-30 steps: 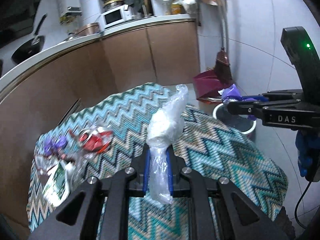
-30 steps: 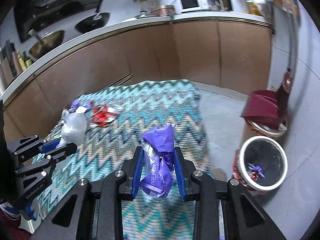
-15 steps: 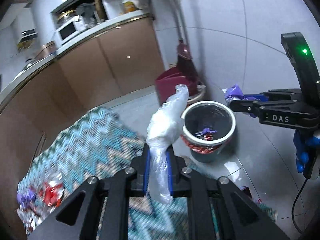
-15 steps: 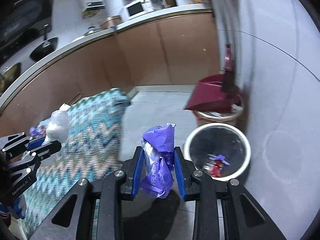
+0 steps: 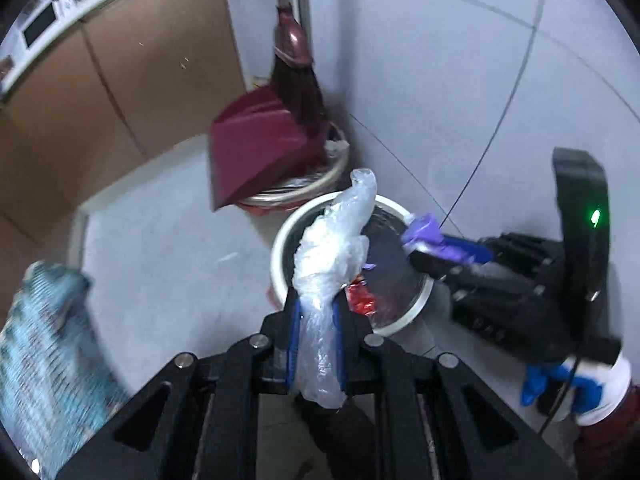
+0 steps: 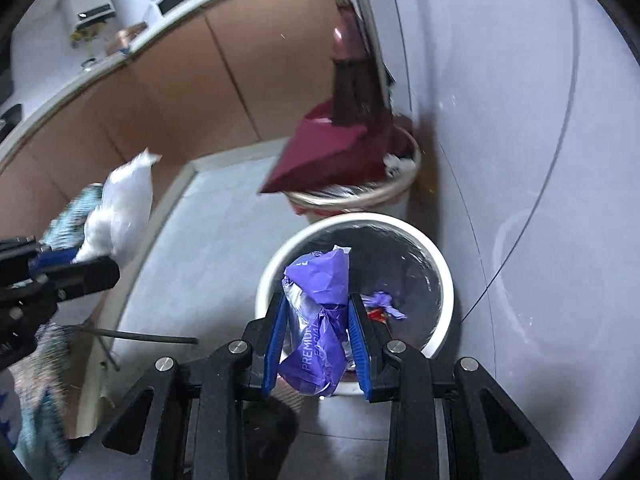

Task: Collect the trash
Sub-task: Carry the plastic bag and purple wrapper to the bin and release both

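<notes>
Two pieces of trash are held over the bin, ready to be dropped.
The clear plastic bag (image 5: 330, 256) is pinched in the left hand-held gripper (image 5: 316, 344) and the purple wrapper (image 6: 320, 320) in the right hand-held gripper (image 6: 318, 340); each should be centred above the bin (image 6: 444, 280) just ahead and below before release.

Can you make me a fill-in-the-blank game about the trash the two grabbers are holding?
1. The left gripper is squeezing a clear ____ bag.
2. The wrapper in the right gripper is coloured ____.
3. The white-rimmed bin below them is ____ in shape.
4. A dark red ____ rests on the other bin behind.

Missing words: plastic; purple; round; dustpan
</notes>
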Tool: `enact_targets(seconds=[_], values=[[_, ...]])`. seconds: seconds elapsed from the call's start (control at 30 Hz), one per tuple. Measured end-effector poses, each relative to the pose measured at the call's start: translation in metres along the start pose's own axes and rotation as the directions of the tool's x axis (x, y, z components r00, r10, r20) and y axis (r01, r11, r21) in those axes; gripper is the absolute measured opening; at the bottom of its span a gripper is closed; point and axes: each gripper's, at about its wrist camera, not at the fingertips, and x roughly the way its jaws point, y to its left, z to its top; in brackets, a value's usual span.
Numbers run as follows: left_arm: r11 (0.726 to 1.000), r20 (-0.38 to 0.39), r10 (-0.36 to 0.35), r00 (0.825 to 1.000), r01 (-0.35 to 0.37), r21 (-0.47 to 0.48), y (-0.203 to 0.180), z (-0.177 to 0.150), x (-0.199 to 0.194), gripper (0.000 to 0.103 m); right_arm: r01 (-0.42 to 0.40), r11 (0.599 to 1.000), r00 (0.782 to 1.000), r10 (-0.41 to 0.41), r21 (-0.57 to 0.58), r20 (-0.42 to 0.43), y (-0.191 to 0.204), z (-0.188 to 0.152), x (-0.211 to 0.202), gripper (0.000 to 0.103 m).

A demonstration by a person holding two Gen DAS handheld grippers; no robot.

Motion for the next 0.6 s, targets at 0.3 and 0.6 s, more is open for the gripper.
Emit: enact_targets(seconds=[0.3, 0.6], values=[[0.988, -0.016, -0.106, 0.994, 0.103, -0.119, 0.013, 0.035, 0.053, 0.03, 0.055, 0.998, 0.998, -0.056, -0.024, -0.03, -0.016, 0.012, 0.041, 0.046], [0.98, 0.074, -0.125, 0.989, 0.135, -0.143, 0.018, 0.032, 0.018, 0.041, 0.116, 0.993, 0.993, -0.117, -0.037, -0.02, -0.006, 0.008, 0.016, 0.05]])
